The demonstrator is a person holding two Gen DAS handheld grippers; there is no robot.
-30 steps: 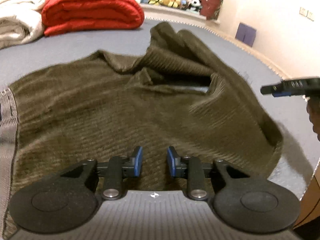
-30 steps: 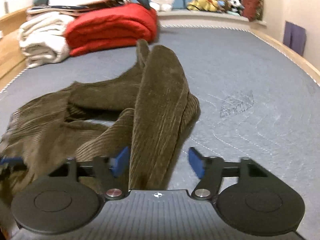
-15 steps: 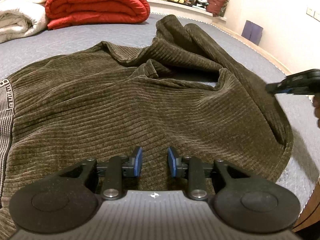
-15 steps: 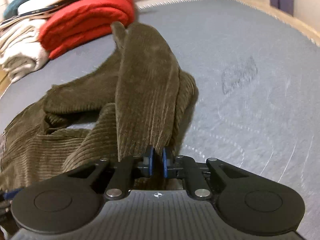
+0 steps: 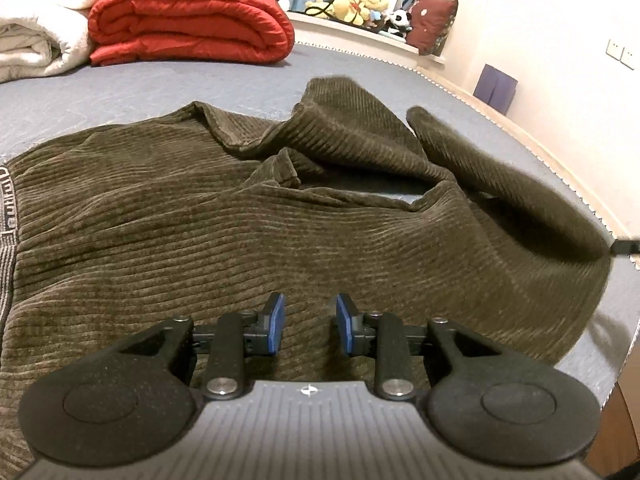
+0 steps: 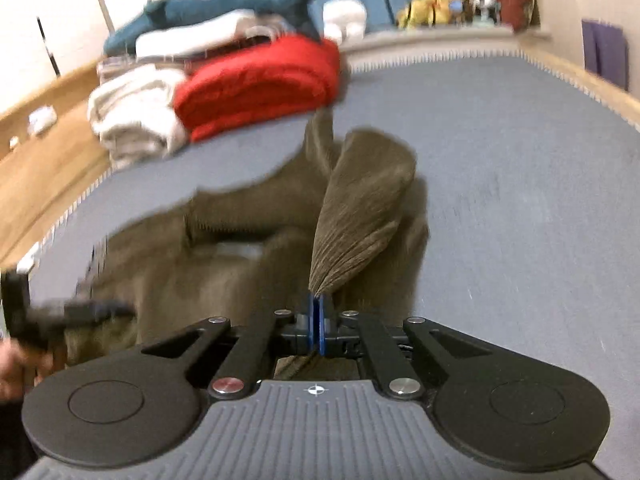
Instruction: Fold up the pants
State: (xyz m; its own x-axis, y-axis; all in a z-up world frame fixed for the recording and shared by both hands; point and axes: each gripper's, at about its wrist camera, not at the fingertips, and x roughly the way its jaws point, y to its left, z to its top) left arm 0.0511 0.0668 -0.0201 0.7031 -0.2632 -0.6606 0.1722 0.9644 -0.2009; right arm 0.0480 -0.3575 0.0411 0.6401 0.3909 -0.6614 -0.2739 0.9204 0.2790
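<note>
Right gripper (image 6: pixel 319 320) clamped tight on bunched leg end of pants (image 6: pixel 360 216), fabric fanning out toward 12 from the pads. Left gripper (image 5: pixel 308 328) parted, nothing pinched, hovering low over the wide corduroy panel; whether the pads touch the cloth, cannot tell. Pants spread on grey bed (image 6: pixel 520 160), waistband (image 5: pixel 8 216) at 9 in left view, held leg lifted off toward 3, other leg rumpled at 12 with a gap of bare bed showing. Likely step: drawing the pinched leg out straight before the fold. Best done with a low, steady pull along the leg's length, grip kept shut, left side pinning the seat so the body doesn't drag. Watch the crumpled ridge mid-cloth; needs smoothing or the fold traps it. Farther back, red quilt (image 5: pixel 188 20) and white blankets (image 5: pixel 36 16) at 11, well apart from the pants. Stuffed toys (image 5: pixel 360 2) on far ledge, no obstruction. Bed edge close at 3 in left view.
</note>
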